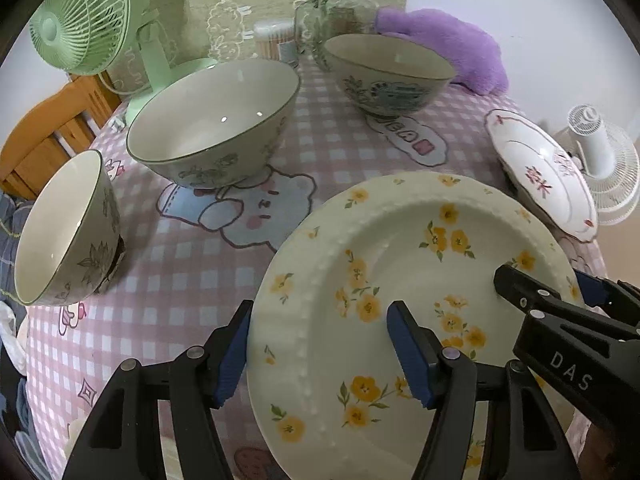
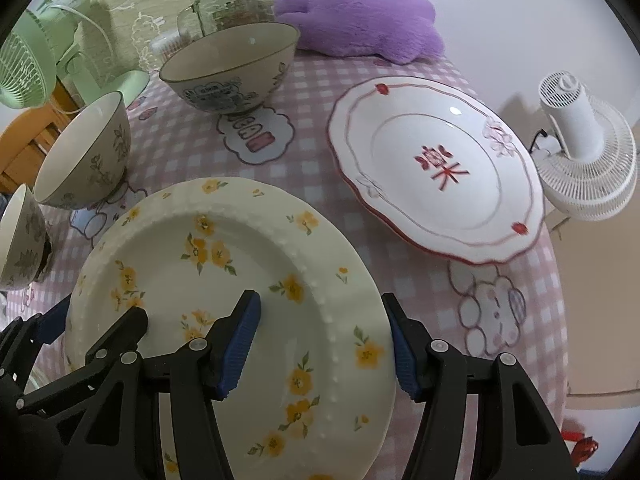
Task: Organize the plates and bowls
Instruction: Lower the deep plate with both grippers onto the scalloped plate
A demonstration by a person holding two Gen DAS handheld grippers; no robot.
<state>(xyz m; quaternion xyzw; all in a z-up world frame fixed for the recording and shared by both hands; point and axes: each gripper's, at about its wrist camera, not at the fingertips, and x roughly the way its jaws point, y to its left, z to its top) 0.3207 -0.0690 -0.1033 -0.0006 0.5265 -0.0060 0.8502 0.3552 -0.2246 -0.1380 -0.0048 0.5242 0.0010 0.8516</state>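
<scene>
A cream plate with yellow flowers [image 1: 392,264] lies on the pink checked tablecloth near the front. My left gripper [image 1: 320,344] is open, its fingers straddling the plate's left rim. My right gripper [image 2: 324,344] is open, straddling the plate's [image 2: 224,256] right rim; it also shows in the left wrist view [image 1: 540,296]. A white plate with red trim [image 2: 436,168] lies to the right. Three bowls stand on the cloth: a large one [image 1: 212,120], a small one [image 1: 68,228] at the left edge, and a patterned one [image 1: 390,74] at the back.
A green fan [image 1: 84,20] stands back left, a glass jar [image 1: 340,12] and a purple plush [image 1: 448,44] at the back. A white fan [image 2: 584,144] sits off the table's right edge. A wooden chair [image 1: 44,128] is at left.
</scene>
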